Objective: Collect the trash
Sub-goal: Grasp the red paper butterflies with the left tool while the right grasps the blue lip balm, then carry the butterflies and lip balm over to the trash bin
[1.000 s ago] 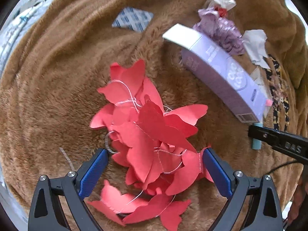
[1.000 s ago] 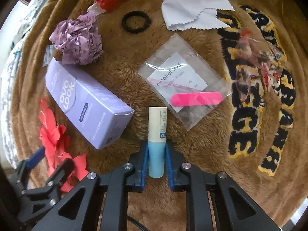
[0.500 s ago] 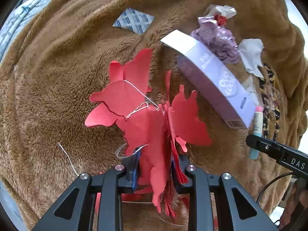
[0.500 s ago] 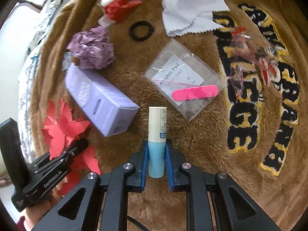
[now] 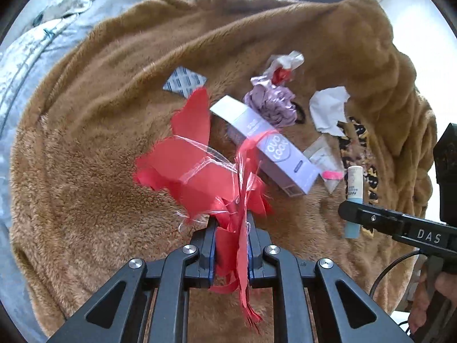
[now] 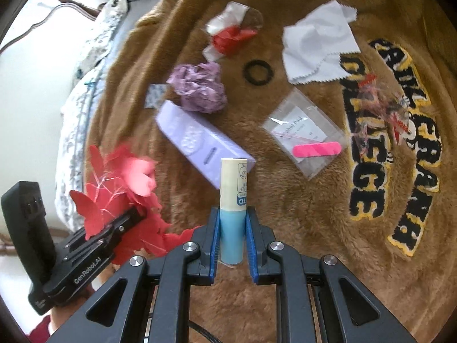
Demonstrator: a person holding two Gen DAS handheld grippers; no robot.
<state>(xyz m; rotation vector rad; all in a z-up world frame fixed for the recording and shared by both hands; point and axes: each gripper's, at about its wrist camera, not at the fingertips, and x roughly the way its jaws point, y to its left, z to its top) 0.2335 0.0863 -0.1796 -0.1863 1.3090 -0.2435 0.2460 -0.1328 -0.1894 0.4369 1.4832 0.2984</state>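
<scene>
My left gripper (image 5: pixel 230 223) is shut on a bunch of red paper butterflies on string (image 5: pixel 194 168) and holds it above the brown blanket (image 5: pixel 85 148). It also shows in the right wrist view (image 6: pixel 134 214) with the butterflies (image 6: pixel 120 177). My right gripper (image 6: pixel 232 220) is shut on a cream and blue lip balm tube (image 6: pixel 232 200), which stands upright between the pads; it also shows in the left wrist view (image 5: pixel 353 197).
On the blanket lie a lilac box (image 6: pixel 200 143), a crumpled purple paper ball (image 6: pixel 200 87), a red and white wrapper (image 6: pixel 231 37), a black ring (image 6: pixel 258 73), a white cloth (image 6: pixel 320 48), a clear bag with a pink nail file (image 6: pixel 317 148) and a small patterned sachet (image 5: pixel 184 81).
My left gripper shut on the red butterflies and lifted them off the blanket. My right gripper rose with the lip balm tube still in it.
</scene>
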